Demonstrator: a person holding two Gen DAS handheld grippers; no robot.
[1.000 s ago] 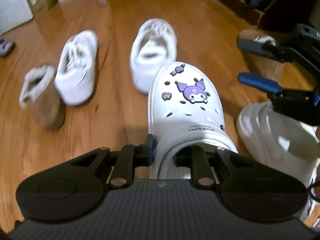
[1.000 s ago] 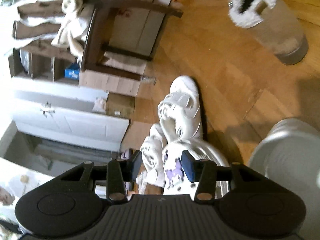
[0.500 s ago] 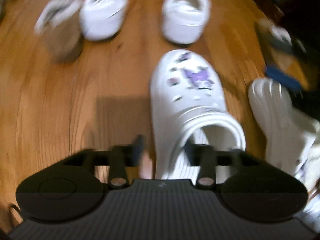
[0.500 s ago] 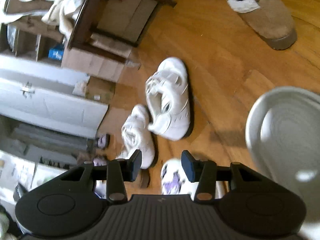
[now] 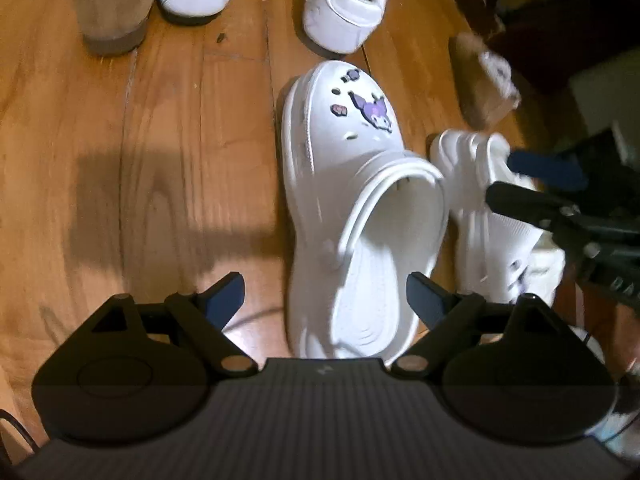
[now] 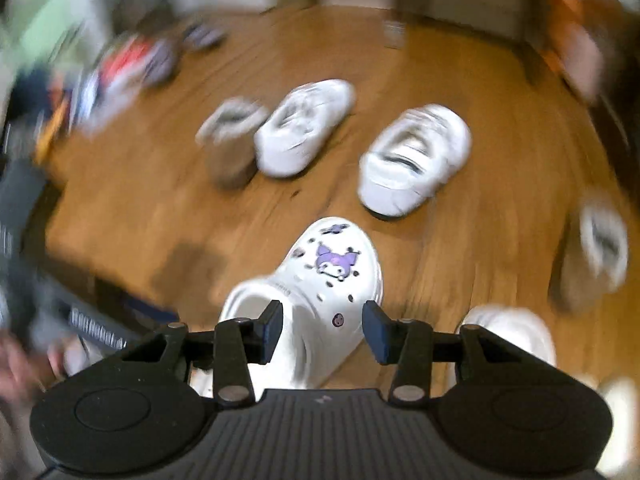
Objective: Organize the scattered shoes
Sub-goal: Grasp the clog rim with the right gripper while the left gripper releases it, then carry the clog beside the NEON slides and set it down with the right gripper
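On floor, roughly mid-scene: white clog (image 5: pixel 352 216) w/ purple charm (image 5: pixel 372 110) on its toe, sitting upright on its sole.

L gripper (image 5: pixel 326 294): jaws opening, wide apart, pads clear of clog's heel on both sides; clog released, nothing pinched. R gripper (image 6: pixel 322 330): jaws part-open, nothing pressed between pads in R wrist view (view badly blurred). In L wrist view its fingers sit over second white clog (image 5: pixel 496 216), just beside first clog on the R; can't tell if touching it.

Other shoes rel. to clog: two white sneakers (image 5: pixel 344 4) beyond its toe, tan fur-lined boot (image 5: pixel 112 8) beyond and L, second tan boot (image 5: pixel 484 80) beyond and R.

Risks (judgement):
- L pads close to heel rim; pulling back w/ any sideways drift could clip heel and swing clog out of line.
- Second clog lies askew; R gripper moving fast (blur) could knock it into first clog and undo placement.
- Pair not yet parallel.

Orientation: clog's long axis runs away from L gripper, toe far end pointing toward sneakers, heel opening nearest gripper; axis leans slightly L toward toe.
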